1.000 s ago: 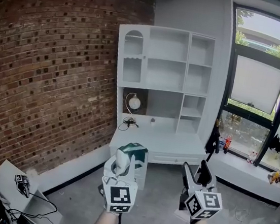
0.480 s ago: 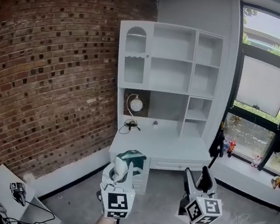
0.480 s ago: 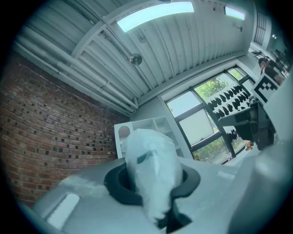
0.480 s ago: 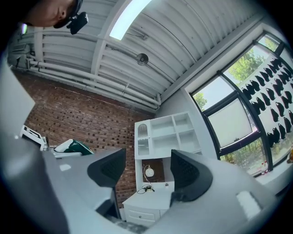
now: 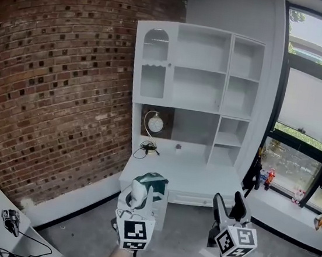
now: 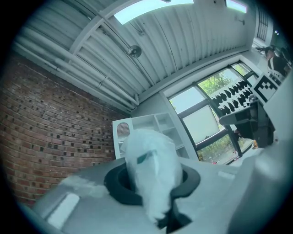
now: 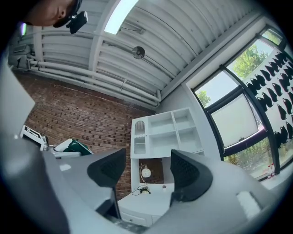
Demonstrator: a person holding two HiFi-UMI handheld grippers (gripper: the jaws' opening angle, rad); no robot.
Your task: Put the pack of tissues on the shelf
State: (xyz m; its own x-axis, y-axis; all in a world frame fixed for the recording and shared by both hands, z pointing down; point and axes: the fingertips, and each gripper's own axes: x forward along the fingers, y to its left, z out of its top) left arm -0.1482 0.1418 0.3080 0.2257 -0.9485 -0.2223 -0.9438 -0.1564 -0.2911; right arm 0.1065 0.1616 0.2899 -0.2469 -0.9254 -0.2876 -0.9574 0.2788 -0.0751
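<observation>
My left gripper [image 5: 140,194] is shut on the pack of tissues [image 5: 151,183], a white plastic pack with a green top, held upright in front of me. In the left gripper view the pack [image 6: 151,169] fills the space between the jaws and hides most of the shelf behind it. My right gripper [image 5: 231,203] stands open with nothing between its fingers [image 7: 185,176]. The white shelf unit [image 5: 196,82] with several open compartments stands ahead against the wall, and through the right gripper's jaws the shelf unit [image 7: 167,130] shows beyond them.
A white desk top [image 5: 193,176] with drawers sits under the shelf, with a round lamp [image 5: 155,124] and cables on it. A brick wall [image 5: 55,82] runs on the left, a window [image 5: 312,115] on the right. A white box with gear [image 5: 1,221] lies at the lower left.
Both grippers have travelled toward the shelf unit, which now looks larger and nearer. The tissue pack stays held in the left gripper; the right stays open.
</observation>
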